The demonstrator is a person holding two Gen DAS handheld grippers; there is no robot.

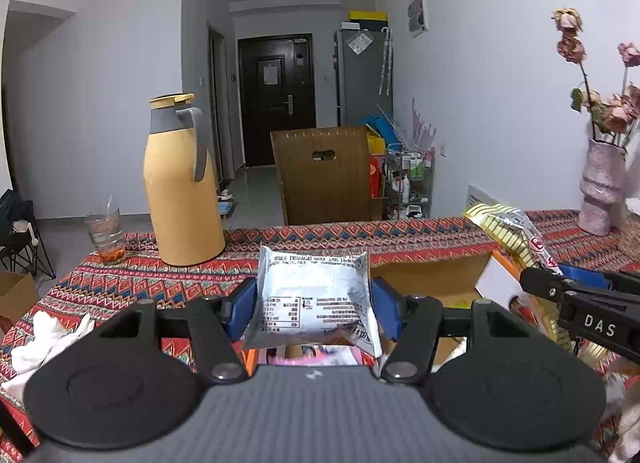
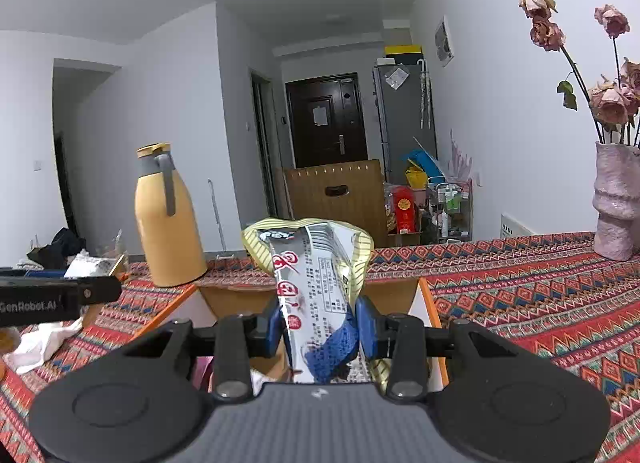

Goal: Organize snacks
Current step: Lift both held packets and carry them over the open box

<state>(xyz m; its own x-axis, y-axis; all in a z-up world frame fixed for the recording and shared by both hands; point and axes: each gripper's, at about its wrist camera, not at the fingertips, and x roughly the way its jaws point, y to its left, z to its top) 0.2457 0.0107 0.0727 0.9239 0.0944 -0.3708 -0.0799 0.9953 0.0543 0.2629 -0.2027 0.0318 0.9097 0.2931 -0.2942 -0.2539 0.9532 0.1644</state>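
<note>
My left gripper (image 1: 314,309) is shut on a silver snack packet (image 1: 316,295) with black print, its blue pads pressing both sides. My right gripper (image 2: 320,327) is shut on a tall yellow-striped snack bag (image 2: 316,283) with red characters. Both are held above an open cardboard box (image 2: 428,303) with orange edges and white flaps on the patterned tablecloth (image 2: 540,303). In the left wrist view the right gripper's arm and its striped bag (image 1: 508,231) show at the right. In the right wrist view the left gripper's black finger (image 2: 60,299) shows at the left edge.
A yellow thermos jug (image 1: 182,183) and a glass (image 1: 106,233) stand at the table's far left. A pink vase of dried roses (image 2: 616,203) stands at the far right. White cloth (image 1: 44,339) lies at the near left. A wooden chair back (image 1: 324,175) rises behind the table.
</note>
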